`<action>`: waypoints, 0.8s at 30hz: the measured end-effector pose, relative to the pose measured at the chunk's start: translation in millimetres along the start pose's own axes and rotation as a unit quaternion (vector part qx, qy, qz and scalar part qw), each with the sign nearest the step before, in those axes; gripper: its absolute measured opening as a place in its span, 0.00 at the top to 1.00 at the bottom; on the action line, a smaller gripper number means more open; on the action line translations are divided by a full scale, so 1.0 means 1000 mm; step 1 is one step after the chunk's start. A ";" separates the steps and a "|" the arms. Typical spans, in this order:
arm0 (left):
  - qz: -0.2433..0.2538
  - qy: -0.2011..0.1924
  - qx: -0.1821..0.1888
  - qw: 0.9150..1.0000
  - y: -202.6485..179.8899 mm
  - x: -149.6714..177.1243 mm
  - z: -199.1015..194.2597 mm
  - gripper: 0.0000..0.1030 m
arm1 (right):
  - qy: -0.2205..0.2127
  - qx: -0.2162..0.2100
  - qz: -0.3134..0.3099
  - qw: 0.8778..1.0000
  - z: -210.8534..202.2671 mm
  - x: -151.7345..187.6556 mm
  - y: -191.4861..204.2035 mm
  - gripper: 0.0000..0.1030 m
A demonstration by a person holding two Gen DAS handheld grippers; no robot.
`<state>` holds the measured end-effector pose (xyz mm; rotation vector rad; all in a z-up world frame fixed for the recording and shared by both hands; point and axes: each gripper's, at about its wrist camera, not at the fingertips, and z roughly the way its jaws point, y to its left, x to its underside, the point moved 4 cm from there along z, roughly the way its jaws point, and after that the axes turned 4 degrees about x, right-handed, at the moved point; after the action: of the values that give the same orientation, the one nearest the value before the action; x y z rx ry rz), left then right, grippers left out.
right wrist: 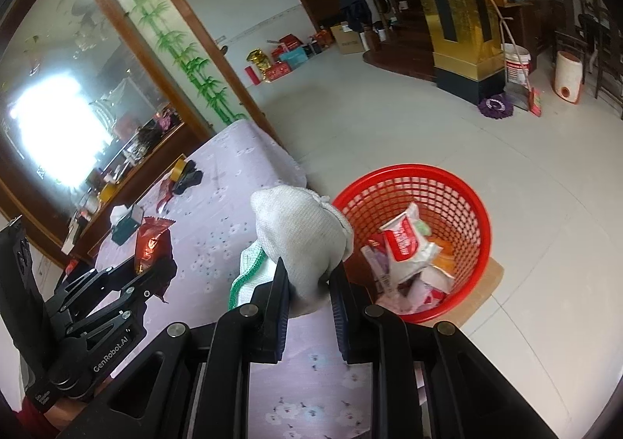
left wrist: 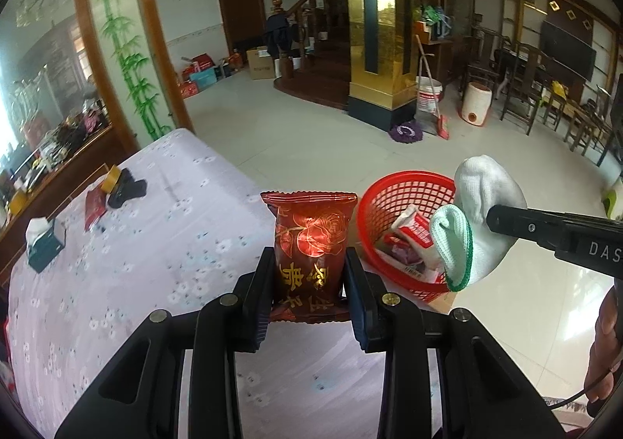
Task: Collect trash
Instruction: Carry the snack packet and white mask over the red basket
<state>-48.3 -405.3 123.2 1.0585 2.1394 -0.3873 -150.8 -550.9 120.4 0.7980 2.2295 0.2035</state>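
Observation:
My left gripper (left wrist: 307,275) is shut on a dark red snack packet (left wrist: 311,236) with a gold rose print, held upright above the table edge; it also shows in the right wrist view (right wrist: 150,246). My right gripper (right wrist: 309,283) is shut on a white work glove (right wrist: 301,240) with a green cuff, seen in the left wrist view (left wrist: 479,221) just over the basket's near rim. The red mesh basket (right wrist: 459,186) stands on the floor right of the table and holds several wrappers (right wrist: 405,244).
The table has a pale floral cloth (left wrist: 128,264). At its far end lie a tissue box (left wrist: 43,244), a red packet (left wrist: 94,205), a tape roll (left wrist: 110,179) and a dark cloth (left wrist: 126,188). Beyond are tiled floor, a gold pillar (left wrist: 379,30), bucket and mop.

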 end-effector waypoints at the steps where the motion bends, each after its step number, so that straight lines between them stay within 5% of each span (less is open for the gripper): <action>1: 0.003 0.000 0.002 1.000 -0.003 -0.002 0.002 0.69 | -0.001 0.002 0.002 1.000 -0.001 -0.001 -0.004 0.79; 24: 0.055 -0.004 0.029 0.998 -0.060 -0.026 0.027 0.69 | -0.012 0.033 0.038 0.999 -0.014 -0.012 -0.056 0.79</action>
<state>-72.0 -471.5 120.4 1.1997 2.0632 -0.4015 -180.9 -601.0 117.2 0.9161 2.1944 0.1568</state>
